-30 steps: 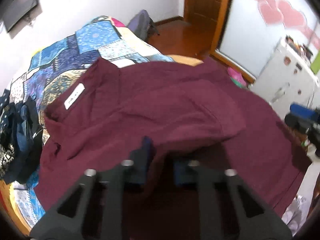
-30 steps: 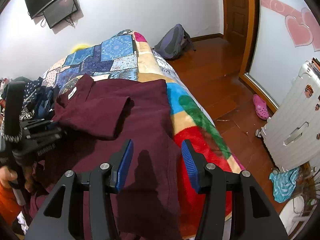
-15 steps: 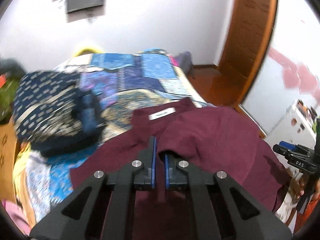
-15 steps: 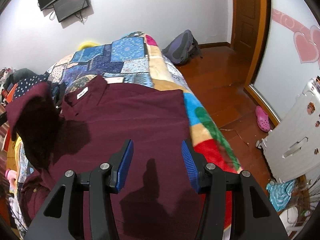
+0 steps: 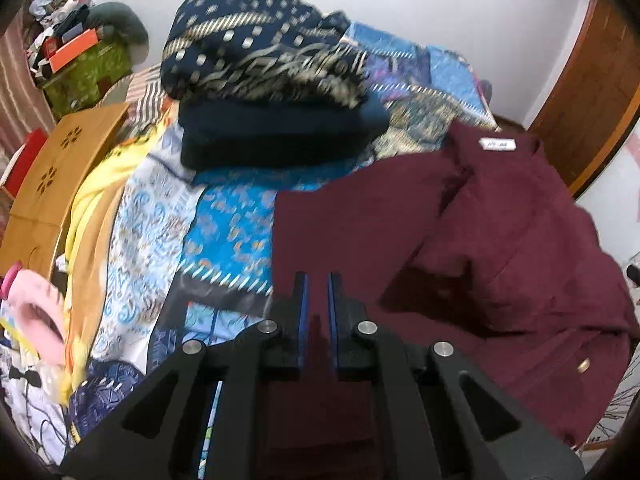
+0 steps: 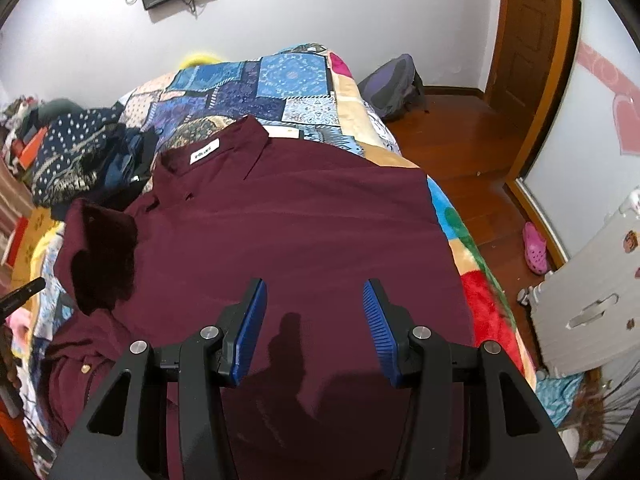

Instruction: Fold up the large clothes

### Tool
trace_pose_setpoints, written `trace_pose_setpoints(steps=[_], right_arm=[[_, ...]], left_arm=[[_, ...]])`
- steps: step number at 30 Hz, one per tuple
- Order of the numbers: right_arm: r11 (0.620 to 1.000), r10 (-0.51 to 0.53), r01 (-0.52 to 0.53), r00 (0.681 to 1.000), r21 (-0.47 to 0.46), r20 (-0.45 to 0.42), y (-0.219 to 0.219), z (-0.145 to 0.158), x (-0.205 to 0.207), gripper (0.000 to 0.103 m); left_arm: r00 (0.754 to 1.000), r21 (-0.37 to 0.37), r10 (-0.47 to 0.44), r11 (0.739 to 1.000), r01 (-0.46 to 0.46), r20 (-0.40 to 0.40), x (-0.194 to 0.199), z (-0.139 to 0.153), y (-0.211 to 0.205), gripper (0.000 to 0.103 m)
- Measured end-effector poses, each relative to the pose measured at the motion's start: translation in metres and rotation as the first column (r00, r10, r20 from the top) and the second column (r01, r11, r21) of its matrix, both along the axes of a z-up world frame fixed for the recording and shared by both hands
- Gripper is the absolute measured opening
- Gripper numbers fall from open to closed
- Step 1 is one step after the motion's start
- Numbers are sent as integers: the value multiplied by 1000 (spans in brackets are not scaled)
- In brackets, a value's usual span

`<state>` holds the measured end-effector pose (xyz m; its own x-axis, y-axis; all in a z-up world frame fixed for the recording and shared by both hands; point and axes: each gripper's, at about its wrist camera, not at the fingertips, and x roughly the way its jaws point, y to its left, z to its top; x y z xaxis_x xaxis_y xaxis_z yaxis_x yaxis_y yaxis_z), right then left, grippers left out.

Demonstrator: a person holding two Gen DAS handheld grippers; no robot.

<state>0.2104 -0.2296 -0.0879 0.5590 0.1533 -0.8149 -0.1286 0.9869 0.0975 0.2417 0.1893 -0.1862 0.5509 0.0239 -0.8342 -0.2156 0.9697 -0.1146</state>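
A large maroon shirt (image 6: pixel 304 236) with a white neck label (image 6: pixel 205 152) lies spread on the patchwork bedspread (image 6: pixel 288 80), collar at the far end. Its left sleeve (image 6: pixel 100 256) is lifted and stretched out to the left. My left gripper (image 5: pixel 316 300) is shut on that sleeve's cloth (image 5: pixel 352 236), which runs from the jaws to the shirt body (image 5: pixel 520 240). My right gripper (image 6: pixel 312 320) is open and empty, held just above the shirt's lower back.
A pile of dark blue patterned clothes (image 5: pixel 264 60) sits on the bed left of the shirt. A wooden board (image 5: pixel 56 184) and clutter lie beyond the bed's left edge. To the right are wood floor, a backpack (image 6: pixel 392 84), a pink shoe (image 6: pixel 534 248) and a white cabinet (image 6: pixel 592 304).
My left gripper, shut on the sleeve, has swung it from over the shirt body out to the left side of the bed. My right gripper has stayed open above the shirt.
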Motion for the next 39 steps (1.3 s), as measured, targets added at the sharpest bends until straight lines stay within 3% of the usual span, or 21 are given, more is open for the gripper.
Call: trace_pose_setpoints(steps=[2, 4, 6, 10, 15, 19, 21, 24, 27, 30, 34, 36, 39], right_arm=[[1000, 6, -6, 1000, -17, 1, 4, 1, 1, 46], [1000, 12, -12, 1000, -25, 3, 7, 1, 1, 46], [999, 16, -16, 1000, -33, 4, 10, 0, 0, 46], [999, 26, -26, 1000, -38, -2, 13, -2, 2, 46], [999, 18, -18, 1000, -33, -4, 12, -3, 1, 46], [999, 3, -3, 1000, -50, -4, 9, -6, 3, 46], [998, -5, 5, 1000, -56, -5, 7, -7, 3, 46], [999, -16, 16, 1000, -47, -12, 4, -10, 5, 46], [999, -27, 26, 999, -35, -23, 3, -15, 9, 46], [999, -28, 27, 999, -35, -36, 4, -18, 10, 46], [999, -29, 26, 999, -48, -47, 5, -22, 11, 46], [998, -34, 32, 998, -52, -49, 3, -23, 10, 46], [998, -47, 44, 998, -50, -47, -2, -22, 9, 46]], left_arm=[[1000, -14, -8, 1000, 8, -4, -3, -2, 1, 15], [1000, -7, -9, 1000, 9, 13, -4, 4, -3, 41], [998, 15, -6, 1000, 6, 58, -10, 13, -8, 54], [994, 43, -61, 997, 58, 86, -7, 29, -27, 67], [996, 18, -59, 998, 58, 59, 1, 20, -33, 85], [1000, -87, -2, 996, 1, -14, 7, -2, -15, 85], [997, -227, 47, 972, -60, -63, 5, -20, 4, 85], [988, -412, 90, 901, -135, -128, 1, -47, 26, 85], [977, -490, 117, 851, -191, -178, -1, -69, 37, 85], [970, -581, 121, 783, -223, -210, 3, -87, 43, 85], [964, -694, 138, 671, -261, -230, 18, -104, 48, 84], [958, -690, 155, 667, -281, -241, 29, -110, 50, 80], [949, -622, 185, 720, -308, -255, 44, -115, 51, 62]])
